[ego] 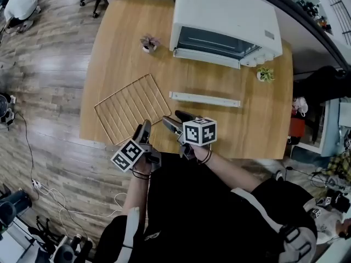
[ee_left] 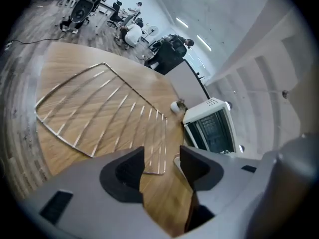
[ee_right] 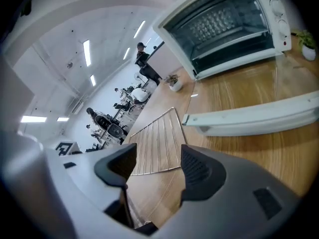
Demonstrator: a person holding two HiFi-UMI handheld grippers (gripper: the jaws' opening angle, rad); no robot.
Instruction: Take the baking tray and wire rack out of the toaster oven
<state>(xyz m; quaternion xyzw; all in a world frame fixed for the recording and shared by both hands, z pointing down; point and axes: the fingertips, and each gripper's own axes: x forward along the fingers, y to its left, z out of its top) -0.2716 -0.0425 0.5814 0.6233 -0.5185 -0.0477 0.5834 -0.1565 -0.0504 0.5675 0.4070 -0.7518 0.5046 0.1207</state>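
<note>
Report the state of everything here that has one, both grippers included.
toaster oven: door open, folded down
wire rack: outside the oven, lying flat on the table
left gripper: open, nothing between its jaws
right gripper: open, nothing between its jaws

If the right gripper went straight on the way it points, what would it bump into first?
Probably the wire rack lying flat on the table: its edge shows straight ahead between the right gripper's open jaws. It might touch bare table just short of it; depth is unclear.
</note>
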